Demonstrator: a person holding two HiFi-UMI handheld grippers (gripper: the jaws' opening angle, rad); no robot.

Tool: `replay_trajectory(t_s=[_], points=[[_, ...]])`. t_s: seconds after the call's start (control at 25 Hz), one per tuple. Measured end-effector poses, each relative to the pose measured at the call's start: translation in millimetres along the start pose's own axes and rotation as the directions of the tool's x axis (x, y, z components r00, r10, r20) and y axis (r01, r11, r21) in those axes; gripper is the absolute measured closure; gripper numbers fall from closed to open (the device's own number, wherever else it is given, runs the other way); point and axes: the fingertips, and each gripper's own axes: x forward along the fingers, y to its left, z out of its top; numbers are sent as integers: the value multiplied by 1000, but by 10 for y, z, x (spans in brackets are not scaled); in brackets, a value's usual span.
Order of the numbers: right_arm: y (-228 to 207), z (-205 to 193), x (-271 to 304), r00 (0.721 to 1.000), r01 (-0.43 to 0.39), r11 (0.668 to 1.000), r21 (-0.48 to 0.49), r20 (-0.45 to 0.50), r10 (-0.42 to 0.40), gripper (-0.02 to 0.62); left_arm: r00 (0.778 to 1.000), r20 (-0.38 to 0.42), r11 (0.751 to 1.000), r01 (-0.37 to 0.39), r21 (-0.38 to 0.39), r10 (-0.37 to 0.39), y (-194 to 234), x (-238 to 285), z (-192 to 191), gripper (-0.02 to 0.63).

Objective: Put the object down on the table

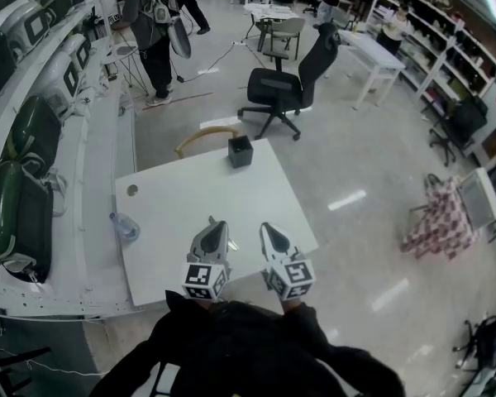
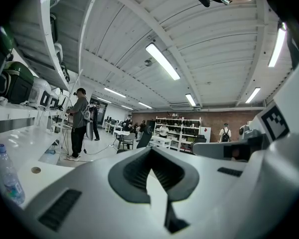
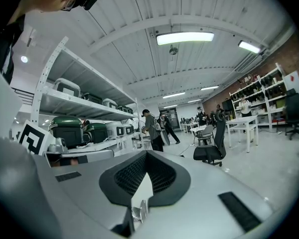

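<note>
Both grippers hover side by side over the near edge of the white table (image 1: 198,197), pointing away from me. My left gripper (image 1: 216,226) (image 2: 150,171) is shut, its ribbed pads meeting with nothing between them. My right gripper (image 1: 269,228) (image 3: 145,176) is also shut and looks empty. A small shiny metal bit (image 3: 139,208) shows low in its slit near the camera, and I cannot tell what it is. A clear water bottle (image 1: 124,226) (image 2: 7,176) lies at the table's left edge. A small black box (image 1: 240,150) stands at the far edge.
A small round spot (image 1: 131,190) marks the table's far left. A wooden chair back (image 1: 205,135) is behind the table and a black office chair (image 1: 285,85) beyond it. Shelves with green and white cases (image 1: 21,139) run along the left. A person (image 1: 149,31) stands farther off.
</note>
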Motion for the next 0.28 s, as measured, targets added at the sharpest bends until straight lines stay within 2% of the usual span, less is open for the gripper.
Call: replay_trajectory(t_s=[0.28], points=[[9, 8, -62, 1000, -16, 1000, 3, -5, 16, 606, 1000, -8, 1000, 3, -3, -3, -56, -10, -49, 604]])
